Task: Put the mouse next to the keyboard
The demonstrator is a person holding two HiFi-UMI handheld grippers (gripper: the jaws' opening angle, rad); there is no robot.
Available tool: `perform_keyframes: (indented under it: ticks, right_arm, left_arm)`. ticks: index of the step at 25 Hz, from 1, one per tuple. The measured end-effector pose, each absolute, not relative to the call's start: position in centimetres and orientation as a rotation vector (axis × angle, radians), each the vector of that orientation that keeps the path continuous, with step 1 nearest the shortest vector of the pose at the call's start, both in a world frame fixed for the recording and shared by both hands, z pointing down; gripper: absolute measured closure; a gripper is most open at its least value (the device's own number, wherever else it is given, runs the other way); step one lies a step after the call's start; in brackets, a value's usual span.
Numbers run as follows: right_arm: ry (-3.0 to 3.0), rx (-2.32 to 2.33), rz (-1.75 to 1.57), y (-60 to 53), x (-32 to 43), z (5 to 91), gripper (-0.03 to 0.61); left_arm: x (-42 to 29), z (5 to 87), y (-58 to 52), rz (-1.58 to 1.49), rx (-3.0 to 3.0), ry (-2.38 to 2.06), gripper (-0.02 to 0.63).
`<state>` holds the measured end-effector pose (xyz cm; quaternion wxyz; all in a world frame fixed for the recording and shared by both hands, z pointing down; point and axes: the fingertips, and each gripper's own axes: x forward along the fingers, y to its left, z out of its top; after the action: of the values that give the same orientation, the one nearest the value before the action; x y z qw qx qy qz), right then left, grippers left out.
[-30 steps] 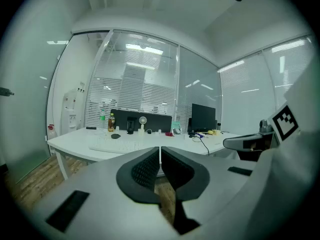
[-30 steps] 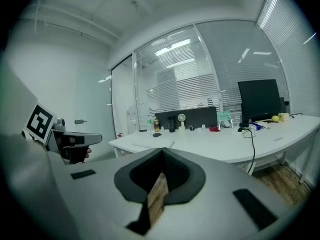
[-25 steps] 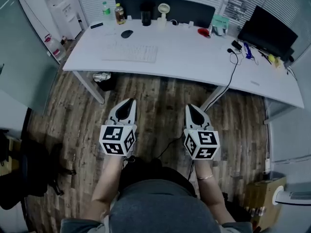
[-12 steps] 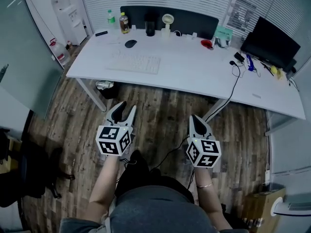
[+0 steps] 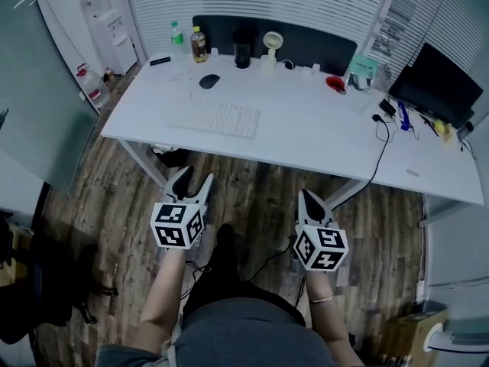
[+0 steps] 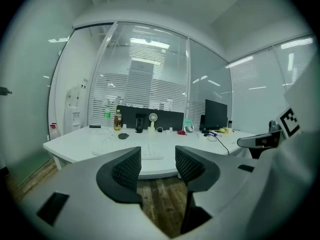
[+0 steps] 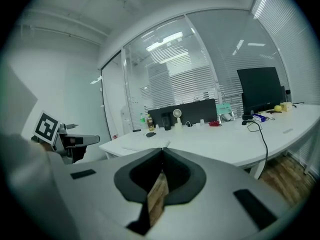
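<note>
Left tool (image 5: pixel 194 176), jaws just opening, nothing between them; right tool (image 5: pixel 307 195) clenched, empty. Mouse (image 5: pixel 209 82) sits on the bench (image 5: pixel 306 136) well ahead of the left tool, beyond the keyboard (image 5: pixel 216 118); a reach across risks knocking the seemingly close bottles (image 5: pixel 199 44)

The left gripper (image 5: pixel 195 177) is being opened on nothing while it and the right gripper (image 5: pixel 307 196) are being brought nearer the desk (image 5: pixel 306 132).
</note>
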<state>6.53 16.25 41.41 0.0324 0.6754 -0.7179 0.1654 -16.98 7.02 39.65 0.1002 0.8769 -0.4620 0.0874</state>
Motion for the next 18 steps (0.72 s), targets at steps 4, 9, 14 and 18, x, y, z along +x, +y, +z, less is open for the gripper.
perform_keyframes:
  ticks: [4, 9, 14, 18]
  right_arm:
    - [-2.188, 2.079, 0.539, 11.6, 6.4, 41.9, 0.574]
    - [-2.156, 2.087, 0.589, 5.3, 6.2, 42.5, 0.574]
    - [-2.120, 2.104, 0.617, 0.1, 6.2, 42.8, 0.574]
    - [-2.095, 2.120, 0.633, -3.6, 6.1, 42.9, 0.574]
  left_arm:
    - [-17.5, 40.1, 1.5, 0.275, 2.582, -1.375, 0.399]
    - [-18.2, 40.1, -5.6, 0.318, 2.597, -1.406, 0.391]
    - [-19.0, 40.1, -12.0, 0.317, 2.582, -1.408, 0.387]
    - [-19.4, 40.3, -16.2, 0.322, 2.574, -1.389, 0.385]
